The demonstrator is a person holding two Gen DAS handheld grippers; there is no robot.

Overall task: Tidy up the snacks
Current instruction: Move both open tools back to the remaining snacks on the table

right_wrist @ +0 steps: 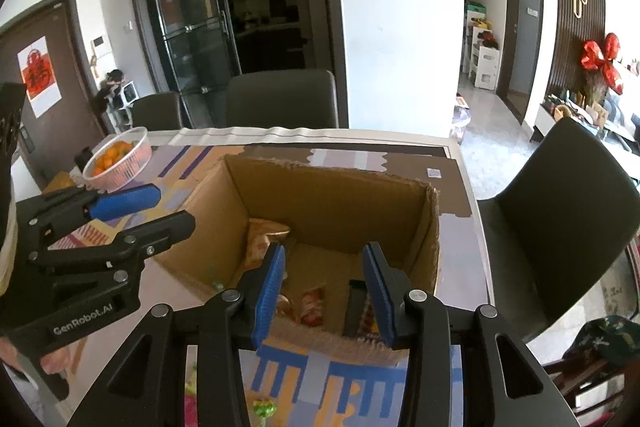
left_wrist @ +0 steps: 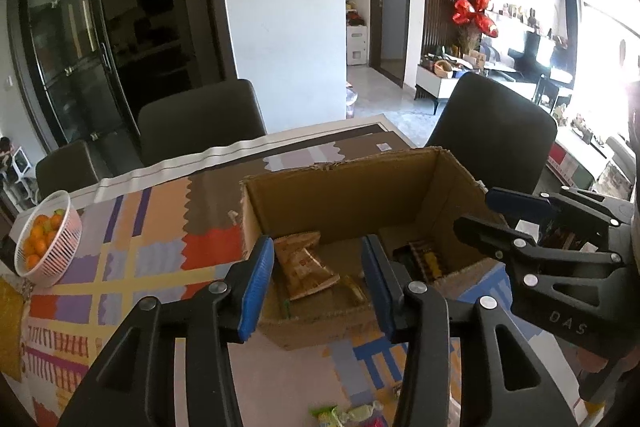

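Observation:
An open cardboard box [left_wrist: 340,195] [right_wrist: 332,203] stands on the patterned tablecloth. Inside lie a tan snack packet [left_wrist: 304,263] [right_wrist: 264,235], a dark packet [left_wrist: 424,259] [right_wrist: 356,303] and a reddish packet [right_wrist: 312,307], which looks blurred. My left gripper [left_wrist: 318,279] [right_wrist: 160,211] hovers over the box's near left rim, open, with nothing between its blue pads. My right gripper [right_wrist: 324,287] [left_wrist: 492,215] hovers over the near right rim, also open and empty. Both point down into the box.
A pink basket of oranges [left_wrist: 46,239] [right_wrist: 120,159] sits at the table's far left. Loose wrapped sweets [left_wrist: 352,415] [right_wrist: 264,409] lie on the cloth in front of the box. Dark chairs [left_wrist: 200,123] [right_wrist: 560,219] stand along the far and right table edges.

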